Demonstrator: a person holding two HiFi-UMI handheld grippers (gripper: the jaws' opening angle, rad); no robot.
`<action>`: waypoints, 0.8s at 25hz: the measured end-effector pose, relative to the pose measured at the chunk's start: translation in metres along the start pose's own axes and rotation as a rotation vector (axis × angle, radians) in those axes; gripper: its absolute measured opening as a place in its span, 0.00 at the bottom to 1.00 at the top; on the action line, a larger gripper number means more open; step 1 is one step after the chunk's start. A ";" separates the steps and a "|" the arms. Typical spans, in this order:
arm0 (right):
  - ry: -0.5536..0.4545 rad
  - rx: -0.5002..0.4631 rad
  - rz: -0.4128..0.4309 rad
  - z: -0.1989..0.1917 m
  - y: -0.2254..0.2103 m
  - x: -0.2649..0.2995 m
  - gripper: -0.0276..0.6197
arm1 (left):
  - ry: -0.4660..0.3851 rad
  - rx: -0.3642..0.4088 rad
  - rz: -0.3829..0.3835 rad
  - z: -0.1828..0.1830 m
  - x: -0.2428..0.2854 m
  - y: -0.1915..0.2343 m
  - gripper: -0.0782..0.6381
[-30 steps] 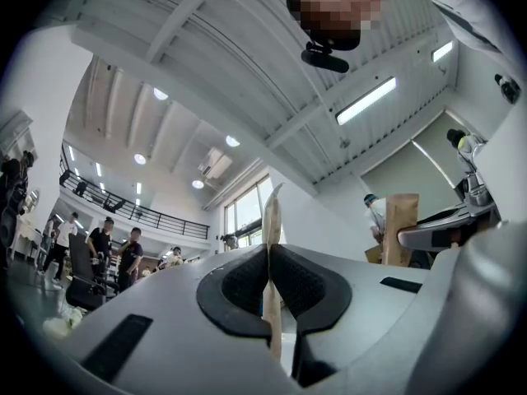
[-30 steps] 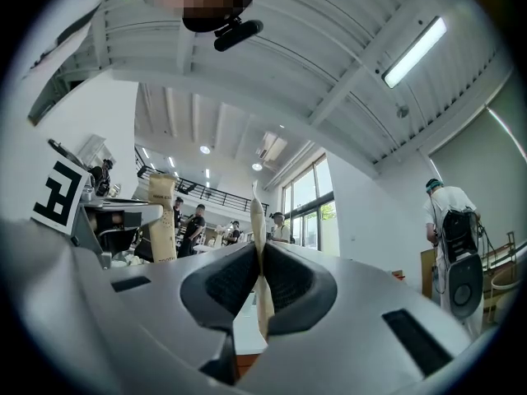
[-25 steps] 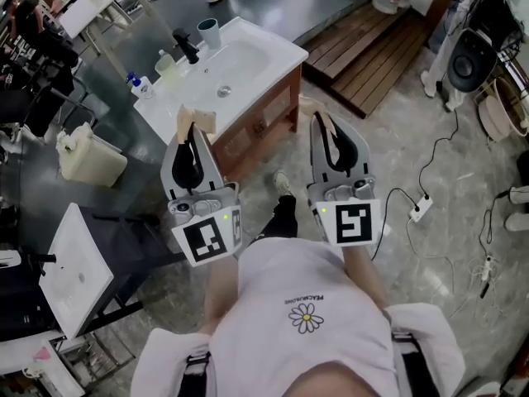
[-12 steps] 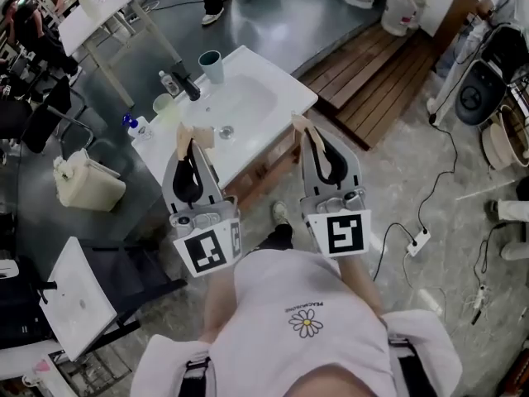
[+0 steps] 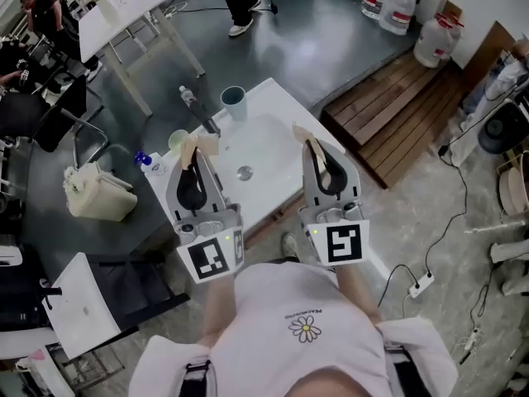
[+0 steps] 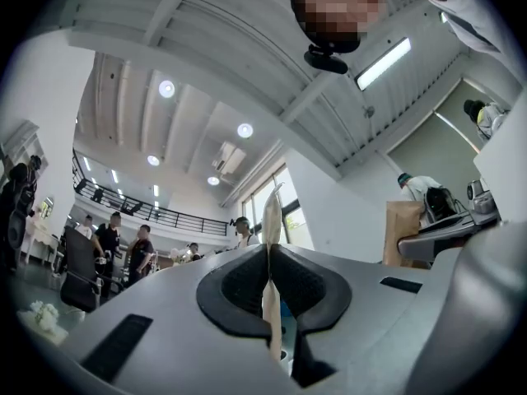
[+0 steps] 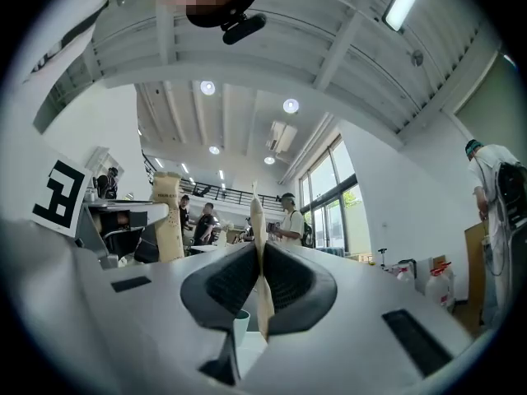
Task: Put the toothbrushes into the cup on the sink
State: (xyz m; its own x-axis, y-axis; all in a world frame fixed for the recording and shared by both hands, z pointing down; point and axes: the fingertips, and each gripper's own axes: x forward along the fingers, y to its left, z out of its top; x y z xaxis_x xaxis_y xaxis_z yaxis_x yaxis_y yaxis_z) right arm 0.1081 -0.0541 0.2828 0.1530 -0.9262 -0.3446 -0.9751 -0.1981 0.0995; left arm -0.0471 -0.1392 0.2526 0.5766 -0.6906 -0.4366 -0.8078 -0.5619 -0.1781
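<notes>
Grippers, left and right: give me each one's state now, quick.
Left gripper: shut, jaws together, nothing between them.
Right gripper: shut, jaws together, nothing between them.

Grey floor [image 5: 331, 31], wooden platform [image 5: 397, 114], white table [image 5: 124, 11]

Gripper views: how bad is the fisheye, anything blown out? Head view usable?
Left gripper view: heavy fisheye, black corners, strip light clipped, left gripper sharp. Right gripper view: same distortion, windows bright, right gripper sharp. Head view: even light, no obvious blur, white sink near clipping.
</notes>
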 end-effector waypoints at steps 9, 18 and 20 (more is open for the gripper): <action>0.029 0.072 0.062 -0.026 0.000 0.060 0.08 | 0.039 0.022 0.074 -0.015 0.031 0.022 0.15; -0.033 0.113 0.257 -0.026 0.023 0.126 0.08 | 0.074 0.088 0.252 -0.023 0.039 0.053 0.15; -0.041 0.128 0.305 -0.025 0.025 0.140 0.08 | 0.088 0.112 0.297 -0.025 0.042 0.055 0.15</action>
State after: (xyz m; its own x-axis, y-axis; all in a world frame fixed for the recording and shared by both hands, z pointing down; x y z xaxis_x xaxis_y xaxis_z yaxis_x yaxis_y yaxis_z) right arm 0.1091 -0.1967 0.2609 -0.1529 -0.9223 -0.3549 -0.9877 0.1304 0.0868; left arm -0.0644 -0.2106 0.2469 0.3184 -0.8560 -0.4073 -0.9478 -0.2801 -0.1523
